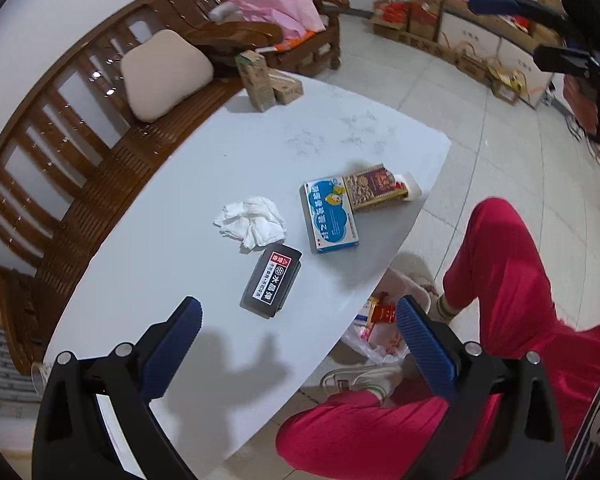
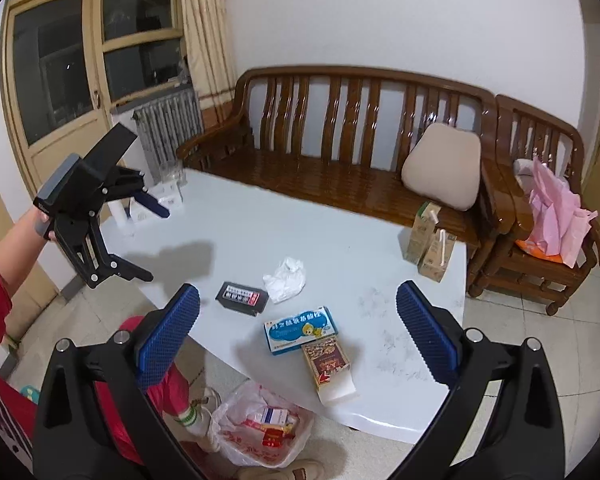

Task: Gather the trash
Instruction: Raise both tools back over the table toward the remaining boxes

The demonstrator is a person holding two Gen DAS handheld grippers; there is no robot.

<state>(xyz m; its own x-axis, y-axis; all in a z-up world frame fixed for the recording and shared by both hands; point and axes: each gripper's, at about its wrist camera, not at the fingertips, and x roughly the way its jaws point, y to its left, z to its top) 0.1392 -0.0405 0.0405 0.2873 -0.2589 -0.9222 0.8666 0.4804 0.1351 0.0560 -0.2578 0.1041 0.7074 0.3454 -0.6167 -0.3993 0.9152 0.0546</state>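
Left gripper [image 1: 300,320] wide apart, holding nothing; black box [image 1: 271,282] just ahead between fingers, tissue [image 1: 251,221] beyond. Right gripper [image 2: 298,308] wide, holding nothing, above table edge [image 2: 380,426]; trash bag [image 2: 260,428] below on floor.

Black-framed left gripper [image 1: 300,316] and right gripper [image 2: 298,300], blue ribbed pads, silver screws; red trousers.

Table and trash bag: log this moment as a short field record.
surface: white table
trash on table: crumpled tissue; black box; blue box; brown packet; two drink cartons
bag: plastic bag on floor by table edge, already holding wrappers
left gripper: open, empty, above table
right gripper: open, empty
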